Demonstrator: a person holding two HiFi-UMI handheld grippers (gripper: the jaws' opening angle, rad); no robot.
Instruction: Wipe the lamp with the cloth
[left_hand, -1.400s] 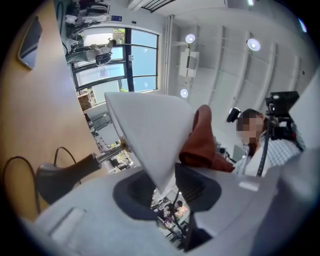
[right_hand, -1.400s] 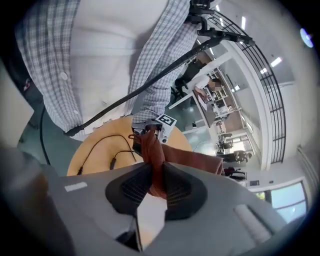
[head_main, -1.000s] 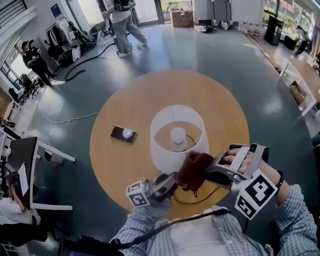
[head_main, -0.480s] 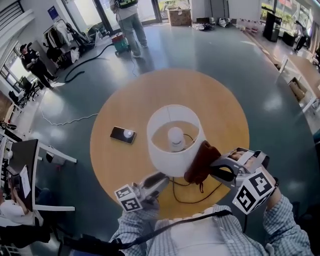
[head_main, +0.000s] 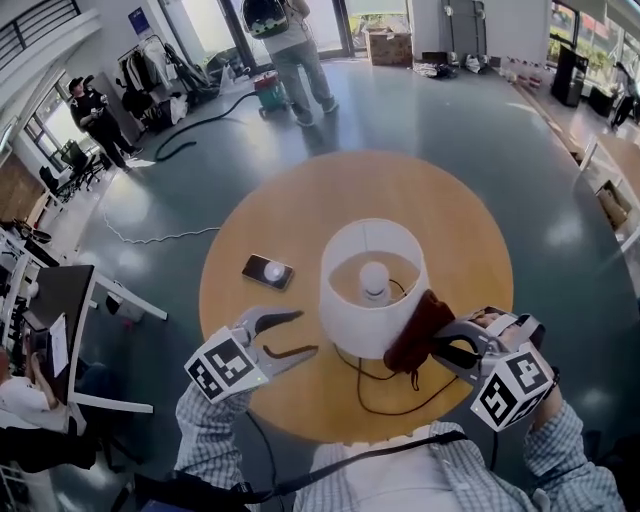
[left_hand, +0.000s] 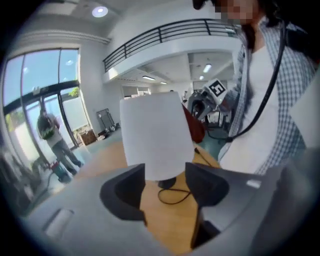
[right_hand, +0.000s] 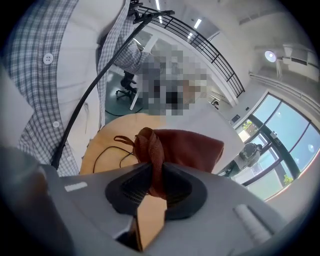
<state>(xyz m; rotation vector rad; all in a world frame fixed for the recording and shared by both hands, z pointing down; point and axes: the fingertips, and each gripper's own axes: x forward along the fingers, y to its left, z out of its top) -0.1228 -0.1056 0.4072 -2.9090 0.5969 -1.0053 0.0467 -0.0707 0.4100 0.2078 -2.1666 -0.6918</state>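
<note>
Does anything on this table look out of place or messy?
Nothing damaged or spilled. The lamp stands upright. Only its cord sprawls in loose loops across the table near the person, and a phone lies left of the lamp.

I get bright daylight from the glass doors (head_main: 200, 25) beyond the lamp (head_main: 372, 290), with pale glare patches on the floor (head_main: 520, 150) around it. Both gripper views bend hard toward dark round edges, and their nearest foreground is soft.

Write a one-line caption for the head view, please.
Right tool holds a dark red cloth against the white lamp on a round table; left tool, jaws just opening, is empty.
</note>
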